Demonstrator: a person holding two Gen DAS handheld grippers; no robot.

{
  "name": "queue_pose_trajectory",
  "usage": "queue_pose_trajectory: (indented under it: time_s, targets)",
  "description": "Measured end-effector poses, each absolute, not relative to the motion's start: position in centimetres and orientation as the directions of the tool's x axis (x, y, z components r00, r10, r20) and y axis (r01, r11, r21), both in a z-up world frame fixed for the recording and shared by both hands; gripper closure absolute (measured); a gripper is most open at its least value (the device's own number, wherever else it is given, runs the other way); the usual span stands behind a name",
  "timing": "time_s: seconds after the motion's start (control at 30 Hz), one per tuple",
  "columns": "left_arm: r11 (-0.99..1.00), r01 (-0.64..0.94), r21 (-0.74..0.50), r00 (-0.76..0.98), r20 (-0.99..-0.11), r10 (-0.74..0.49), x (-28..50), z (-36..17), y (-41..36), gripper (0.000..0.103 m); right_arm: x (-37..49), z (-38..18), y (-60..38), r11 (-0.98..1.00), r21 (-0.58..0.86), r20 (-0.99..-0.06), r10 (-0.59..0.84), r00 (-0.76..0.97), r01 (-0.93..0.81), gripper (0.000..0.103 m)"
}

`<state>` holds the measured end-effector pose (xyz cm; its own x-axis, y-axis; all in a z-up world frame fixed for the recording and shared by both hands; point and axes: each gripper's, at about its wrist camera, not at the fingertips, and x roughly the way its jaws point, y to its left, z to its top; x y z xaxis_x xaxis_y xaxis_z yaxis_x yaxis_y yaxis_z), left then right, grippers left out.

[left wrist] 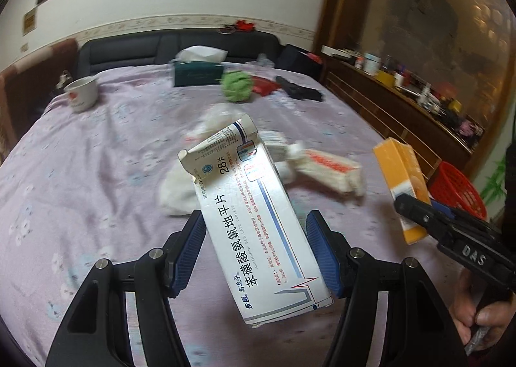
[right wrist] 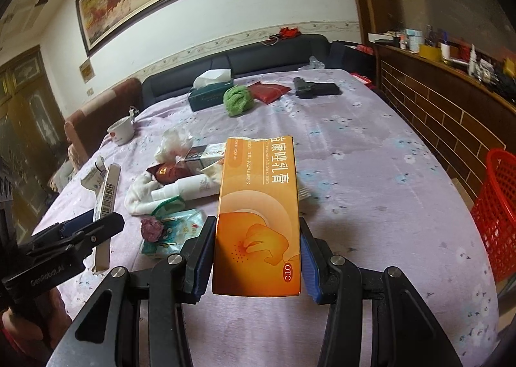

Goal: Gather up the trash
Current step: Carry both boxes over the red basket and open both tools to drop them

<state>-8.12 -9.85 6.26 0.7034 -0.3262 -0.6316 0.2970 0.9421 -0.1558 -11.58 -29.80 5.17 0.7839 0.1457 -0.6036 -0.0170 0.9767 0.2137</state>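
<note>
The left gripper point(left wrist: 258, 250) is clamping a white medicine box point(left wrist: 254, 221) (top flap torn open) above the lilac bedspread point(left wrist: 96, 173). In the middle, more litter point(right wrist: 174, 186) is lying on the bed. The right gripper point(right wrist: 258, 254) is gripping an orange cream box point(right wrist: 258, 221), while a red basket point(right wrist: 496, 215) is standing at the far right, beside the bed.

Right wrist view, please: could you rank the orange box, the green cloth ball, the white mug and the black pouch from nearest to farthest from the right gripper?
1. orange box: clamped in the right gripper.
2. white mug: left, mid-bed.
3. green cloth ball: centre, beside the tissue box.
4. black pouch: far right, slightly beyond the ball.
</note>
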Motion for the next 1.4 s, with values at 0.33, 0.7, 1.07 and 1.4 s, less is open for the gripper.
queue_pose_trajectory:
  time_s: [0.33, 0.7, 1.07, 1.4]
  targets:
    - [0.827, 0.542, -0.149, 0.578, -0.648, -0.495, -8.4, 9.4, -21.5, 0.04, -15.3, 8.1, -39.6, 0.95, 0.256, -0.555, -0.008, 0.832, 0.179, 0.053]
    - [0.619, 0.755, -0.215, 0.35, -0.666, -0.659, -7.9, 11.4, -39.5, 0.04, -20.7, 10.7, -55.3, 0.851, 0.287, -0.564, -0.22, 0.796, 0.439, 0.052]
    - [0.534, 0.814, -0.23, 0.225, -0.723, -0.654, -7.3, 8.8, -52.3, 0.032, -22.2, 10.0, -65.1, 0.744, 0.444, -0.559, -0.205, 0.803, 0.499, 0.051]
    - [0.568, 0.791, -0.226, 0.245, -0.734, -0.634, -7.6, 8.8, -46.1, 0.032, -22.1, 8.5, -65.3, 0.759, 0.428, -0.574, -0.19, 0.796, 0.49, 0.042]
